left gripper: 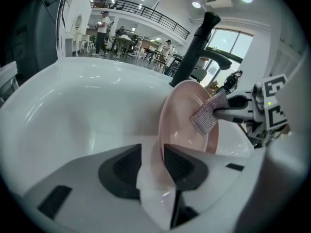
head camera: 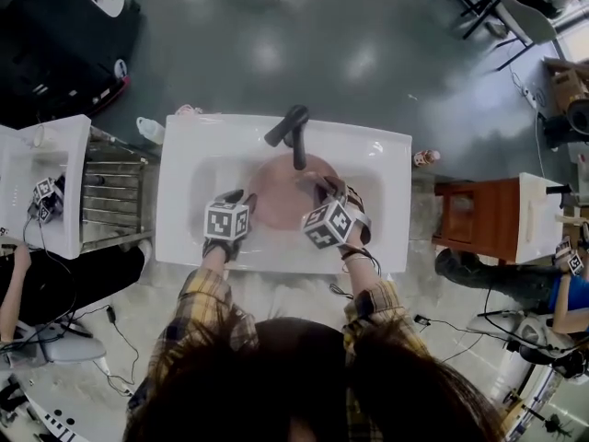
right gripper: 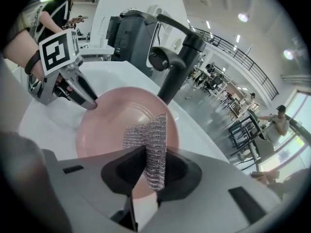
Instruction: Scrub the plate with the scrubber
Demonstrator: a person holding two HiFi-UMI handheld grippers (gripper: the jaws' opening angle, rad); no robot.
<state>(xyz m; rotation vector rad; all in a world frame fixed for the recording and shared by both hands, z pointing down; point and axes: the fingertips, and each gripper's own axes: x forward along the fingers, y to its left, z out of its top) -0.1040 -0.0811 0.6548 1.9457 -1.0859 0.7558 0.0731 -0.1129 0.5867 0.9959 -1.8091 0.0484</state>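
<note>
**Plate [left gripper: 187, 125] on edge in the basin, scrubber [right gripper: 148, 135] laid on its face**

One pale pink, round ceramic plate sits tilted inside the single white rectangular washbasin [head camera: 184, 164]. It is just on the person's side of the one black lever faucet [head camera: 294, 136], and its hollow face is turned toward the right gripper.

One scrubber is in play, a folded piece of silvery metal mesh. Its free end lies against the plate's inner face, below the faucet's spout.

Two grippers work here, one on each side of the faucet and both nearer the person than it is.

- **Right gripper [right gripper: 146, 164]:** its two dark pads are pressed together on the lower part of the mesh, pinching it firmly.
- **Left gripper [left gripper: 151, 154]:** its jaws are spread. The plate's rim runs between the two pads, close against one of them, with a clear gap at the other, so the rim is not clamped.

Each gripper carries one cube with square markers, and two plaid sleeves reach in behind them.
</note>
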